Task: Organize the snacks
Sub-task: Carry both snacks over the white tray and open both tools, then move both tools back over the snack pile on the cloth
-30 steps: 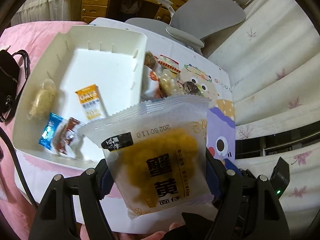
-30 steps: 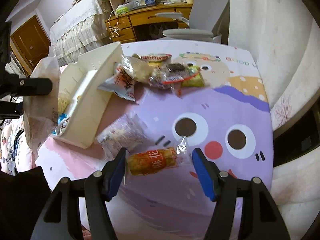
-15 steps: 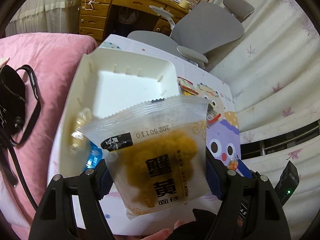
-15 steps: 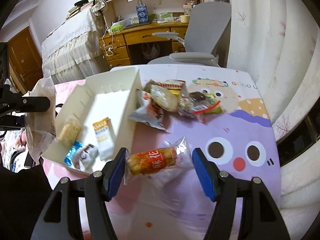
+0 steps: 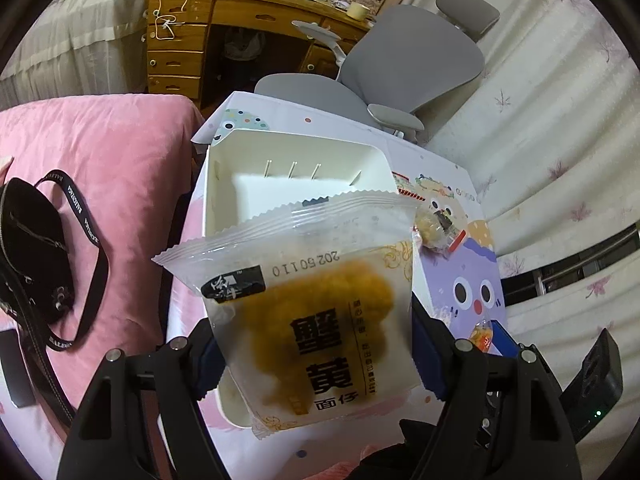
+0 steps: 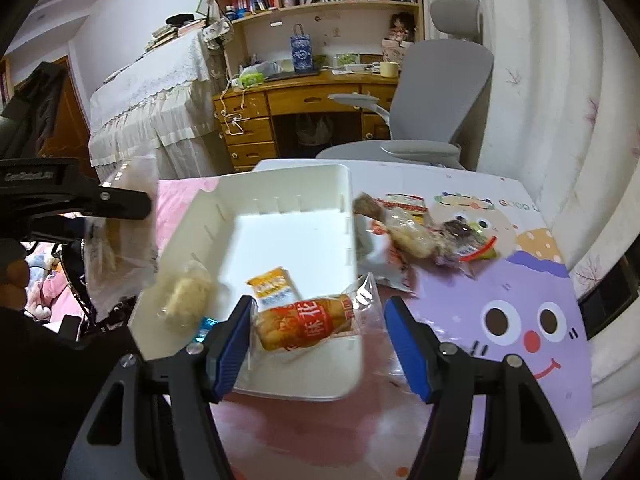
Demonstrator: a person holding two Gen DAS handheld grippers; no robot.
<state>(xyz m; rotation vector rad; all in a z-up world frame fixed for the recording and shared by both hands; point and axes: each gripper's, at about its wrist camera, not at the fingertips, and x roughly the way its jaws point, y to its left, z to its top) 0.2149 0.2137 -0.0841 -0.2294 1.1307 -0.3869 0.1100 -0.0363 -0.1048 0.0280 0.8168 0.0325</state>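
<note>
Noodle packet [image 5: 308, 320] hiding most of white bin [image 5: 224, 184].

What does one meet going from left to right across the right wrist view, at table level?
Left gripper with its packet → white bin → snack pile → purple cartoon face.
</note>
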